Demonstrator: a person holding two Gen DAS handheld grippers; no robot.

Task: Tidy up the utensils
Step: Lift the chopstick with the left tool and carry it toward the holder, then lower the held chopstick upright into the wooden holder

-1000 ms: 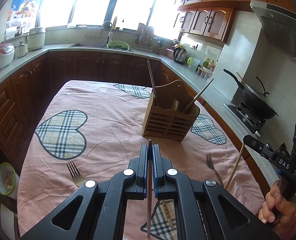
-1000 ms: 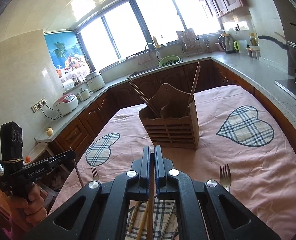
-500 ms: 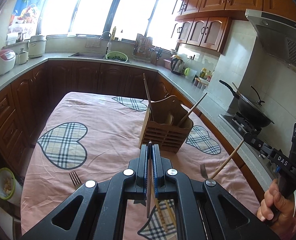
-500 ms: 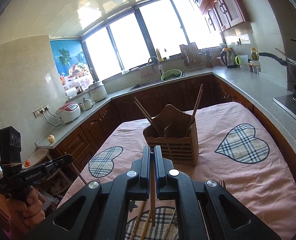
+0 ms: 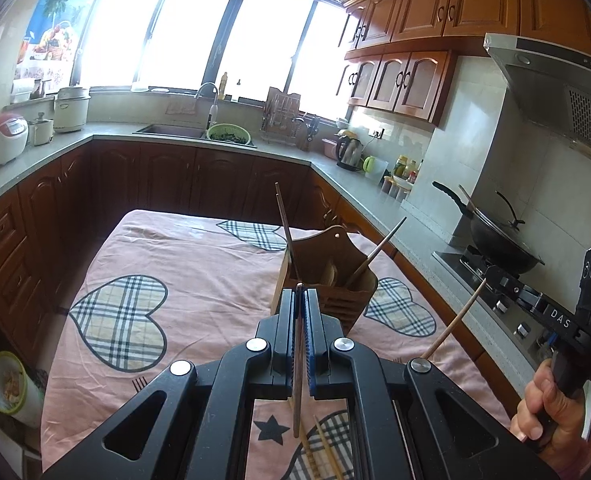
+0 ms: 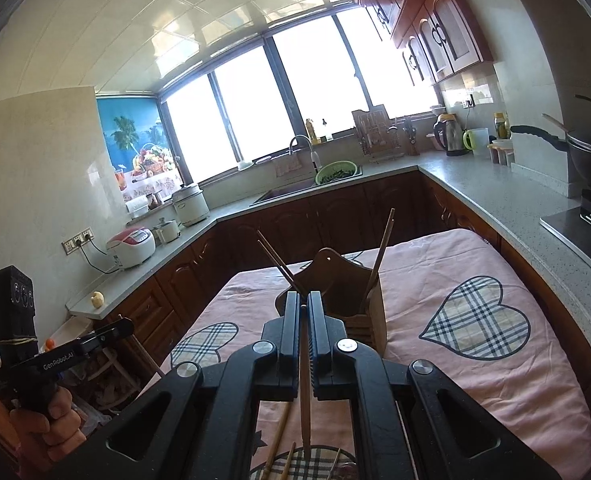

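Left wrist: left claw [image 5: 300, 294] clamped on chopstick [image 5: 297, 364], tip-up for dropping into holder [image 5: 327, 276]. Right claw [image 6: 303, 300] likewise pinching chopstick [image 6: 305, 396], above counter [image 6: 475, 380].

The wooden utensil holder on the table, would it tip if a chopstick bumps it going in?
Probably not easily: the wooden utensil holder looks broad-based and sits flat on the pink tablecloth. Still, it seems light, and the chopsticks leaning out of it could lever it. The cloth may let it slide instead.
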